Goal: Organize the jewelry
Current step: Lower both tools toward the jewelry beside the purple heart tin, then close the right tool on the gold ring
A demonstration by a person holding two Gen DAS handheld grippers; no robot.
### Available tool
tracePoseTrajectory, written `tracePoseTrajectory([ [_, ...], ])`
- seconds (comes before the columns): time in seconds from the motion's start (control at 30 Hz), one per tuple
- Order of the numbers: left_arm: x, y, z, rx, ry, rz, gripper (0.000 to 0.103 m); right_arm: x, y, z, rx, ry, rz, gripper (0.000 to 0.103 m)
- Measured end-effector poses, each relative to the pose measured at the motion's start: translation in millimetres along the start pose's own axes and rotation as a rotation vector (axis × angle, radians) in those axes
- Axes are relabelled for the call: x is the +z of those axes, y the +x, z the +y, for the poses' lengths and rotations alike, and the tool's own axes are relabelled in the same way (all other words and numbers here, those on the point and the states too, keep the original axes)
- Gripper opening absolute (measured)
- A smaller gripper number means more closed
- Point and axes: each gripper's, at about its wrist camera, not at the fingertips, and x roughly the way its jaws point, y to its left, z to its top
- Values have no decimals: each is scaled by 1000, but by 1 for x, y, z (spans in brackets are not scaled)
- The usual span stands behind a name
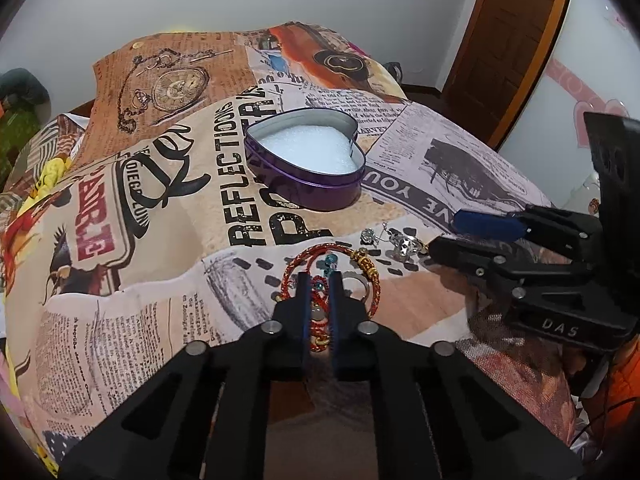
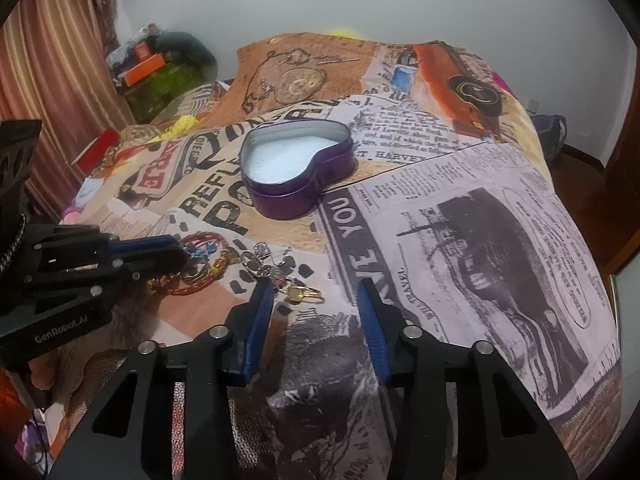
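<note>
A purple heart-shaped tin (image 1: 308,184) with white foam inside stands open on the printed bedspread; it also shows in the right wrist view (image 2: 298,196). Jewelry lies in front of it: a red and gold cord bracelet (image 1: 370,276), silver earrings (image 1: 398,242) and a gold ring (image 2: 300,292). My left gripper (image 1: 319,280) is nearly shut around the red bracelet's cords, low over the pile. In the right wrist view the left gripper (image 2: 182,246) reaches the bracelet (image 2: 200,240) from the left. My right gripper (image 2: 316,286) is open and empty, just right of the ring and earrings (image 2: 260,264).
The bedspread (image 2: 480,240) covers a rounded bed that drops off at the right edge. A wooden door (image 1: 516,40) stands at the far right. Boxes and clutter (image 2: 152,68) sit by a curtain at the far left.
</note>
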Motion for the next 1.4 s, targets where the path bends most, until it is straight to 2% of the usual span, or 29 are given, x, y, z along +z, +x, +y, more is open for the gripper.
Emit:
tracePoseTrajectory([
  [0.07, 1, 0, 2, 2, -10, -11, 2, -1, 5, 1, 10, -7, 17, 23],
  [0.17, 2, -3, 5, -1, -20, -30, 1, 0, 10, 3, -1, -23, 28, 16],
  [0.3, 4, -8, 8, 0, -24, -52, 1, 1, 9, 3, 5, -34, 19, 15],
  [0.33, 4, -9, 8, 4, -22, -57, 1, 1, 7, 4, 2, -36, 12, 5],
  [0.7, 15, -39, 6, 12, -26, -135, 0, 5, -14, 5, 16, -19, -34, 4],
  [0.8, 19, -49, 10, 17, -39, -161, 0, 5, -12, 5, -1, -10, -15, 7],
  [0.93, 22, -57, 15, 35, -48, -187, 0, 9, -7, 2, -12, 3, 8, 38],
  [1.13, 26, -60, 27, 59, -61, -212, 0, 13, -3, 6, -60, -41, -14, 39],
  [1.4, 28, -54, 39, 70, -78, -223, 0, 16, 24, 7, -65, -102, 50, 39],
])
